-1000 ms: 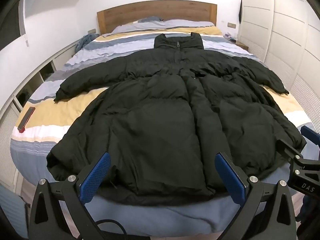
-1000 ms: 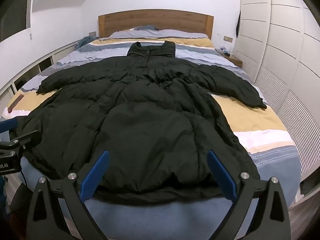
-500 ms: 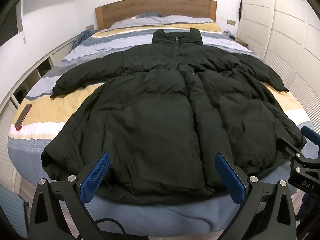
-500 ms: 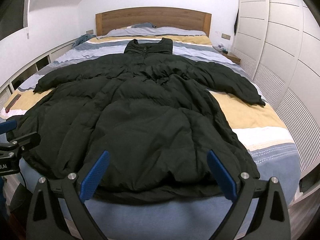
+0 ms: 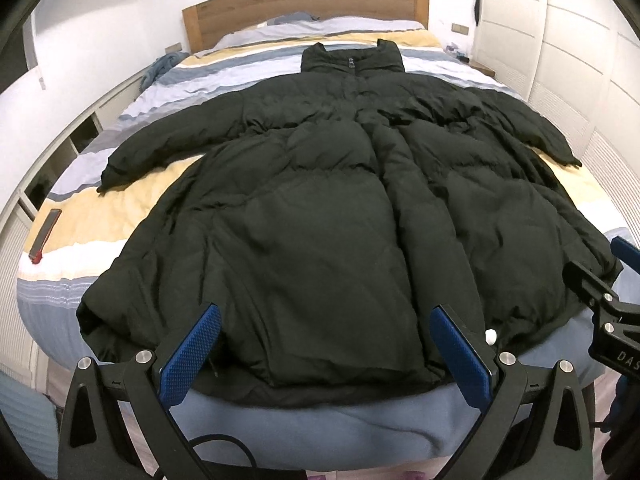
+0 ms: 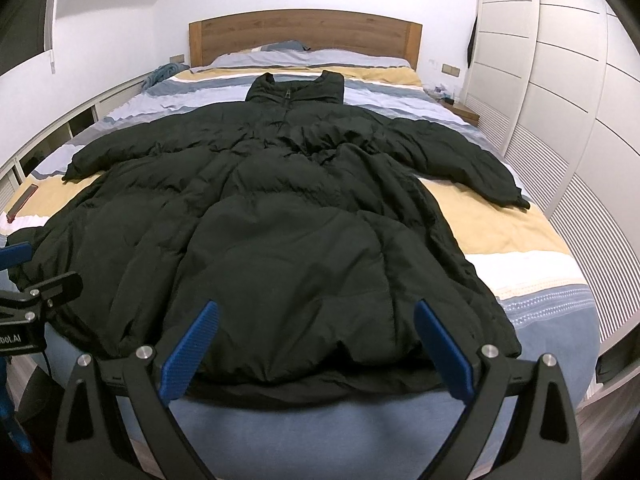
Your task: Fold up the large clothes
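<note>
The black coat [image 5: 320, 208] hides most of the striped bed [image 5: 120, 216] beneath it. The right gripper [image 5: 612, 304] is cut off at the picture's edge. Small nightstand items [image 6: 444, 94] are too tiny to identify.

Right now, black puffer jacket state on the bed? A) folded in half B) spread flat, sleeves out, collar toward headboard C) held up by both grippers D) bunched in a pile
B: the jacket lies spread flat on the bed, sleeves out, collar toward the headboard; left gripper and right gripper open, empty.
</note>
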Available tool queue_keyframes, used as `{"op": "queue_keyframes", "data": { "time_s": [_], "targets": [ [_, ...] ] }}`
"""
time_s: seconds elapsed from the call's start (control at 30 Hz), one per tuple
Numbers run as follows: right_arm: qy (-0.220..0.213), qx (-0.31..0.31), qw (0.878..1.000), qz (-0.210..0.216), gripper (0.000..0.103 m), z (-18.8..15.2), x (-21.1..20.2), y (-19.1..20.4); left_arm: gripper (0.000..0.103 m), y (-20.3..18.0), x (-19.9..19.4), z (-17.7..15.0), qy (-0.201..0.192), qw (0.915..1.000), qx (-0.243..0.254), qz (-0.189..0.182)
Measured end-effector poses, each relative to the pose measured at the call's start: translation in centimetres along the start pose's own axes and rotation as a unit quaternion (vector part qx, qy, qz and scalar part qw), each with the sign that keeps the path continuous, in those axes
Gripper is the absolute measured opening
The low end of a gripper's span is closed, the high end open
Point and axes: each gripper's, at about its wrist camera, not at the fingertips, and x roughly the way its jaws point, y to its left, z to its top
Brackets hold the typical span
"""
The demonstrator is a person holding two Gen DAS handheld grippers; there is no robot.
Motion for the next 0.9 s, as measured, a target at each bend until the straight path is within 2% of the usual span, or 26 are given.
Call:
{"op": "queue_keyframes", "data": {
  "time_s": [0.9],
  "targets": [
    [0.005, 0.003, 1.000, -0.004, 0.099, 0.10, 0.28, 0.20, 0.102, -0.64, 0.68, 0.43, 0.023, 0.9993, 0.027, -0.008]
  ]
}}
